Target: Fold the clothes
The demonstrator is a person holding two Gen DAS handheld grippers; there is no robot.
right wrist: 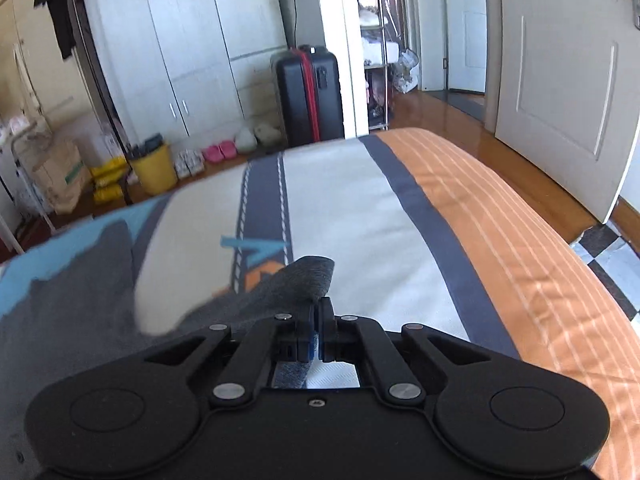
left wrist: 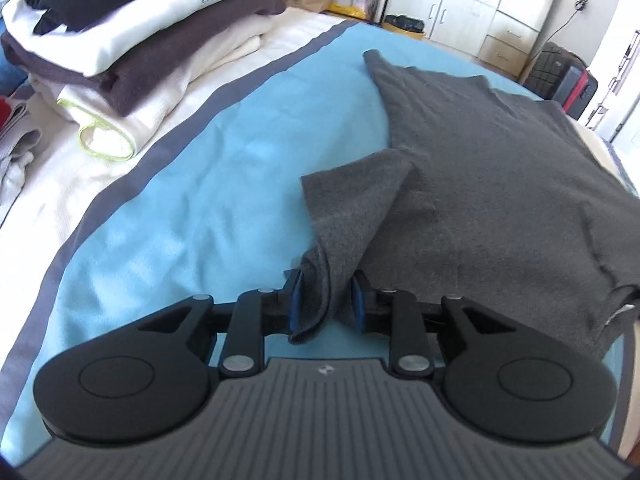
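A dark grey garment [left wrist: 480,168] lies spread on the light blue bedcover [left wrist: 208,208]. My left gripper [left wrist: 326,300] is shut on a bunched corner of it; the cloth fills the gap between the blue pads [left wrist: 295,304] and droops below them. In the right wrist view the grey garment [right wrist: 60,320] stretches off to the left. My right gripper [right wrist: 316,320] is shut tight on its edge, and a rolled bit of cloth [right wrist: 310,276] sticks out past the fingertips, raised over the striped bedcover [right wrist: 340,220].
A pile of folded clothes [left wrist: 132,36] sits at the far left of the bed, with loose grey items [left wrist: 20,148] beside it. Beyond the bed stand a black suitcase [right wrist: 308,92], white wardrobes [right wrist: 180,40], a yellow bin [right wrist: 154,168] and an open door [right wrist: 560,80].
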